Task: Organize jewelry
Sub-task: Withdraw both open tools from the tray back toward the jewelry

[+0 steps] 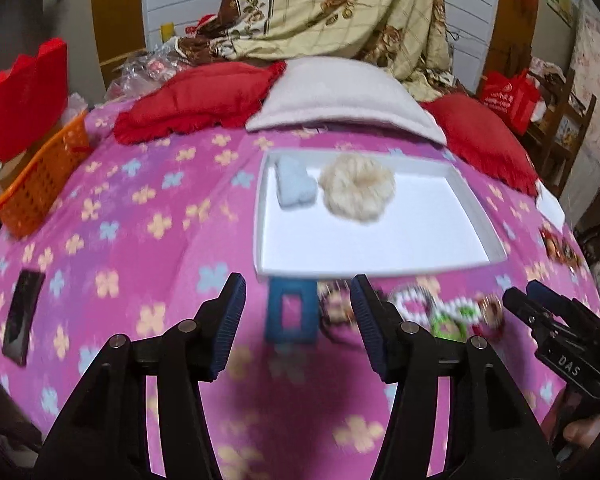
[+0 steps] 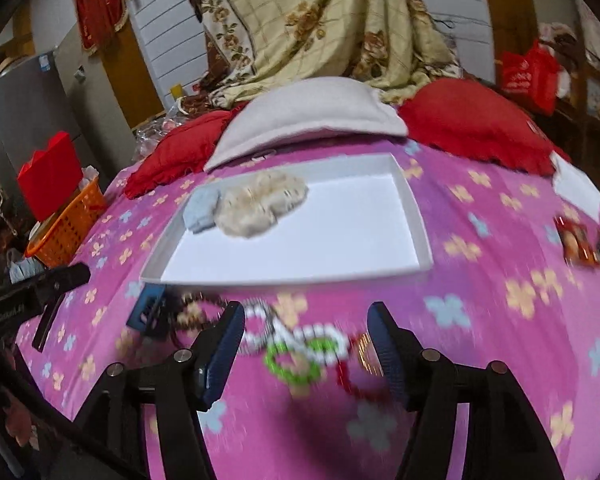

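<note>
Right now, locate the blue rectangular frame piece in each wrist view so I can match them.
Left wrist view: the blue rectangular frame lies low centre, between the left gripper's fingers, just below the white tray.
Right wrist view: it lies lower left, outside the right gripper's fingers, below the tray's near left corner.
Shared landmark: the cream scrunchie in the tray.

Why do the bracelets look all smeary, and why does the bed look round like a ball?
Left wrist view: motion blur smears the beaded bracelets and blue rectangular clip; the left claw stays sharp. Right wrist view: same smear on the bracelets, a dark shadow beneath the right claw. In both views, the fisheye lens bulges the pink flowered blanket.
</note>
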`<state>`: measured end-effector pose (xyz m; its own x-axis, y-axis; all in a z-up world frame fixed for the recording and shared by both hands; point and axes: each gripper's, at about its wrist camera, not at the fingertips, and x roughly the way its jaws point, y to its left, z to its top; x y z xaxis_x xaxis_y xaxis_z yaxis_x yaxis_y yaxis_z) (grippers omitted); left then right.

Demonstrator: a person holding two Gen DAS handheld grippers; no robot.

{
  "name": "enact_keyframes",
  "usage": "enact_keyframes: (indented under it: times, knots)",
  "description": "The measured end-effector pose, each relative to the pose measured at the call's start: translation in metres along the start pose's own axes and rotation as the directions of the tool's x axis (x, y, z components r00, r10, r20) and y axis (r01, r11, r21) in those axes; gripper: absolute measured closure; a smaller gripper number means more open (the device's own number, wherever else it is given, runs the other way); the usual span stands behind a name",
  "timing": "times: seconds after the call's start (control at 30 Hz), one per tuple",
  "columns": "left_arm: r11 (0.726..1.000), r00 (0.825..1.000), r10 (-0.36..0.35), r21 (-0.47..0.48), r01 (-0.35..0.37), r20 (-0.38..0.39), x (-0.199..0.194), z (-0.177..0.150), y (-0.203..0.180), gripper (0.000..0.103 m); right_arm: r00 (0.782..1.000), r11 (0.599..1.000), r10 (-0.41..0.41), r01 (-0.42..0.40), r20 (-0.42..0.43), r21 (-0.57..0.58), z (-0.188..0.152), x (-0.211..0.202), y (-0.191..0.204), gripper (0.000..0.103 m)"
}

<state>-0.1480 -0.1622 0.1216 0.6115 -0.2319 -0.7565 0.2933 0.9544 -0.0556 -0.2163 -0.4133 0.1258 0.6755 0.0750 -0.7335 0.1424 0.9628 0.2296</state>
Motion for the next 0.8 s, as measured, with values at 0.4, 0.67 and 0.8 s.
enact_keyframes:
  times: [0.4, 0.67, 0.8]
  knots:
    - [1.0, 0.999, -0.022, 0.008, 0.023, -0.047, -0.011, -0.031, -0.023, 0.049, 0.999, 0.995, -0.024, 0.021, 0.029, 0.103, -0.026, -0.037, -0.031, 0.041]
    - [0.999, 0.998, -0.036, -0.006, 0.036, -0.056, -0.009, -0.033, -0.027, 0.049, 0.998, 0.988, -0.057, 0.051, 0.037, 0.148, -0.033, -0.047, -0.052, 0.041]
    - [0.999, 0.998, -0.035, -0.008, 0.034, -0.055, -0.009, -0.034, -0.03, 0.049, 0.995, 0.982, -0.075, 0.064, 0.06, 0.176, -0.024, -0.055, -0.065, 0.041]
